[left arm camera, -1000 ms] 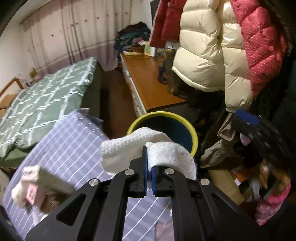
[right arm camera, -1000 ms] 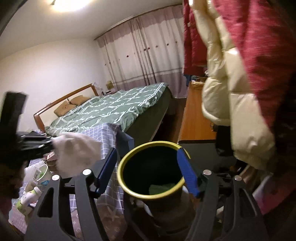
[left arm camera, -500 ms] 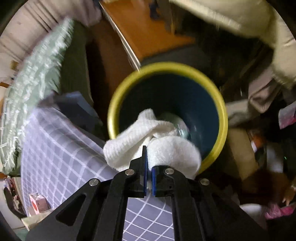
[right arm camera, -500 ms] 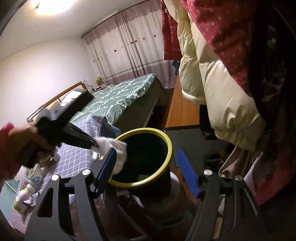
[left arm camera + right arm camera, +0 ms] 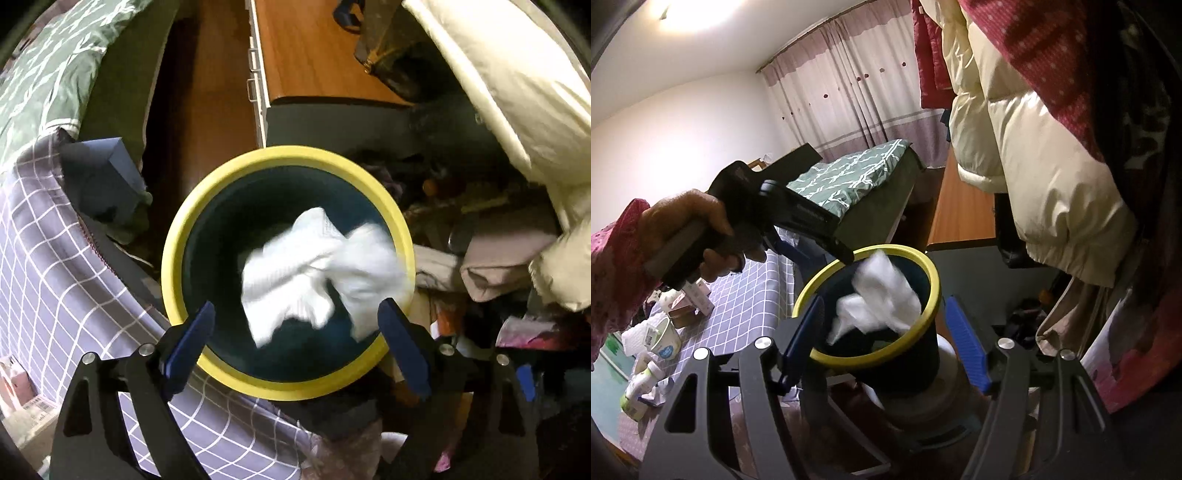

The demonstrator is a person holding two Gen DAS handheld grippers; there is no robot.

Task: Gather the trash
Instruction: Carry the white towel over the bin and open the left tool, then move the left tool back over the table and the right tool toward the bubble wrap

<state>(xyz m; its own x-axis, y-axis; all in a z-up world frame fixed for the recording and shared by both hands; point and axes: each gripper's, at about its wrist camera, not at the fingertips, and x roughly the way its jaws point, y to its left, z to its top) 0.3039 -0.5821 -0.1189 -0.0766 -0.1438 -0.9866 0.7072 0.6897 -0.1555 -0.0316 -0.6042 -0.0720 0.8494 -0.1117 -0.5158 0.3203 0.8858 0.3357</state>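
Left wrist view looks straight down into the bin (image 5: 284,391), with the left hand-held gripper (image 5: 295,332) spread wide, its blue pads at either side of the yellow rim and nothing between them. Just ahead of the pads and below them, the tissue (image 5: 317,273) hangs blurred inside the bin's mouth, touching neither pad; it looks to be dropping, though whether it has reached the bottom cannot be told.

From the right wrist view, the right hand-held gripper (image 5: 886,339) is also open and empty, held low before the bin (image 5: 923,325), its pads flanking the dark wall without clearly touching it. The left hand (image 5: 690,232) shows up and to the left of it, gripping its tool's handle, the tool's tip at the rim's far edge, with the tissue (image 5: 879,299) just beneath that tip.

My reading is that the step in hand is the release of one piece of trash into the bin, and that it is all but done. More litter seems to wait on the checked cloth (image 5: 746,295) off to the left: a paper cup (image 5: 665,339), bottles (image 5: 639,391) and a small box (image 5: 698,295). The next move probably calls for lifting the left tool clear of the rim, swinging left over the cloth, and closing on one light item.
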